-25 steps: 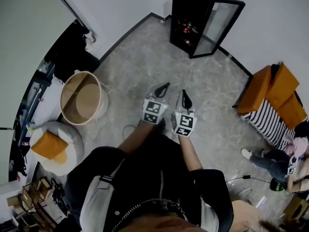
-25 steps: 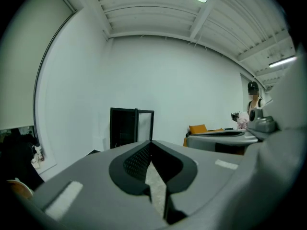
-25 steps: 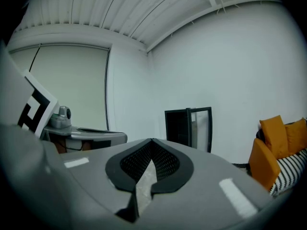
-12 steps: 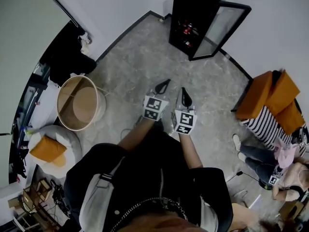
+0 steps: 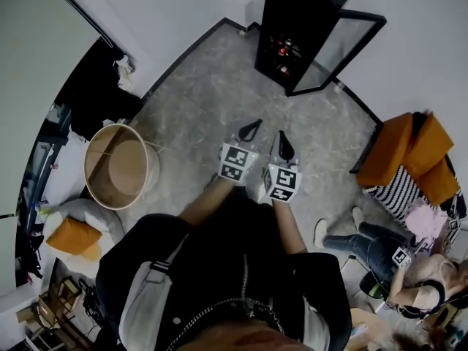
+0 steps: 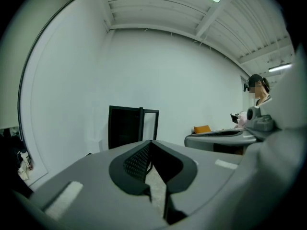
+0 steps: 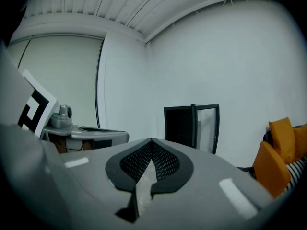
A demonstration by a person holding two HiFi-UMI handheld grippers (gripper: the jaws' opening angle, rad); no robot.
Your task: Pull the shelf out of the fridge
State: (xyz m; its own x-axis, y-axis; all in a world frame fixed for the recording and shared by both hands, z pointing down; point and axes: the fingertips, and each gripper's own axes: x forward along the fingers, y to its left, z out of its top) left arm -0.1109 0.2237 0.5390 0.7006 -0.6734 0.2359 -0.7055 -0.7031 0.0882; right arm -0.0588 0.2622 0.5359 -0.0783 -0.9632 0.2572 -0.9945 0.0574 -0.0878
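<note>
Head view puts both tools low at centre: my left hand-held gripper (image 5: 251, 129) and right hand-held gripper (image 5: 284, 146) are each closed tip to tip, holding nothing. The fridge (image 5: 292, 20) stands well apart at 12 o'clock, its glass door (image 5: 338, 50) swung open toward 2 o'clock. The shelf (image 5: 281, 54) sits inside the dark opening, too small to read its front edge. Neither hand is clearly nearer. Both point toward the opening, so I judge a straight approach comes first.
</note>
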